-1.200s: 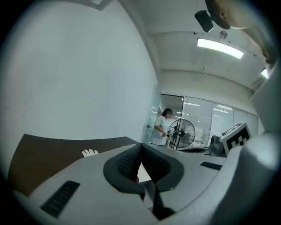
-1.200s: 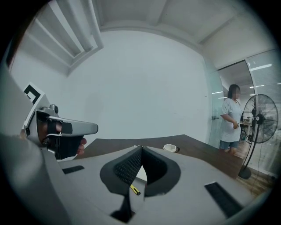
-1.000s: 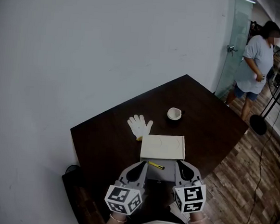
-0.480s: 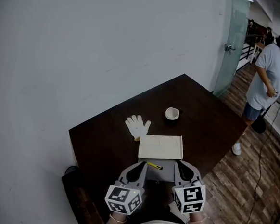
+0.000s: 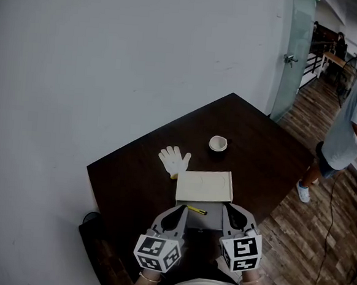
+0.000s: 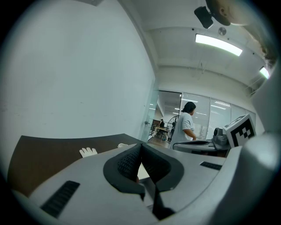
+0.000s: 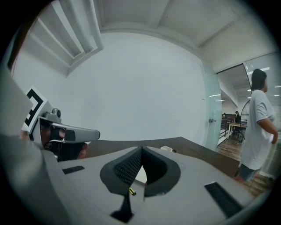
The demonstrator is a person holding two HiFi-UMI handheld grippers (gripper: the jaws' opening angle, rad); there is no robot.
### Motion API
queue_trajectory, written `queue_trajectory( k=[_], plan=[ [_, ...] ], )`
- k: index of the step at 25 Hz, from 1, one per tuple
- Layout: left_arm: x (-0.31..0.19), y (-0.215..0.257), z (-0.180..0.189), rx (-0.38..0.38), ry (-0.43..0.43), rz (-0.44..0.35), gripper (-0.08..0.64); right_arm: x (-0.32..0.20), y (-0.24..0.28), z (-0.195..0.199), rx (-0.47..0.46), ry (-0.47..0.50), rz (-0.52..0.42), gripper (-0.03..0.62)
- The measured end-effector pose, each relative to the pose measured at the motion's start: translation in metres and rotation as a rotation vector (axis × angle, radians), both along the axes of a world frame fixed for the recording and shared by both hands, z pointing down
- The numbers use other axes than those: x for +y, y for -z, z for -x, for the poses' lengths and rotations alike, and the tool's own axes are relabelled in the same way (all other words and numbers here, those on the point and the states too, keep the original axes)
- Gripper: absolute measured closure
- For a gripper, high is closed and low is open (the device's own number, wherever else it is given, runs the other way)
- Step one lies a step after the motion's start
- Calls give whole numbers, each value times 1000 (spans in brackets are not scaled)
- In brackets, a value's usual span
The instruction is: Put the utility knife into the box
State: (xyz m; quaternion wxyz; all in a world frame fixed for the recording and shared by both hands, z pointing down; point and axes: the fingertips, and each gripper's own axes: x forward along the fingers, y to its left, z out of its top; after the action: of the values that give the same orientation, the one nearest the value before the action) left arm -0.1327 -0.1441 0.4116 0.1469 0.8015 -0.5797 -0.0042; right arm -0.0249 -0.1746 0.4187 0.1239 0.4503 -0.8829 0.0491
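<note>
A yellow utility knife [image 5: 198, 210] lies on the dark table [image 5: 126, 178], just in front of a flat beige box [image 5: 204, 186] with its lid down. My left gripper [image 5: 179, 210] hovers at the table's near edge, left of the knife, with its jaws shut and nothing in them. My right gripper [image 5: 231, 210] is level with it, right of the knife, also shut and holding nothing. In the right gripper view a bit of the knife [image 7: 131, 191] shows low between the pads. The left gripper [image 6: 140, 147] points over the table towards the box.
A white work glove [image 5: 174, 160] lies beyond the box to the left, and a small white cup [image 5: 218, 143] stands farther back. A person [image 5: 350, 134] stands on the wood floor to the right. A glass door [image 5: 295, 53] is behind.
The person on the right has walked nearer and further right. The head view has shifted slightly. Both grippers and the knife have stayed put.
</note>
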Motion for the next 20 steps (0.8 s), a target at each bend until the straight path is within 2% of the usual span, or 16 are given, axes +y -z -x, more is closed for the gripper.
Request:
queue_trajectory(
  k=[20],
  plan=[
    [3,-8,-11,-7,-5,24,541,0,-6,-10,-3,-8,12,586]
  ],
)
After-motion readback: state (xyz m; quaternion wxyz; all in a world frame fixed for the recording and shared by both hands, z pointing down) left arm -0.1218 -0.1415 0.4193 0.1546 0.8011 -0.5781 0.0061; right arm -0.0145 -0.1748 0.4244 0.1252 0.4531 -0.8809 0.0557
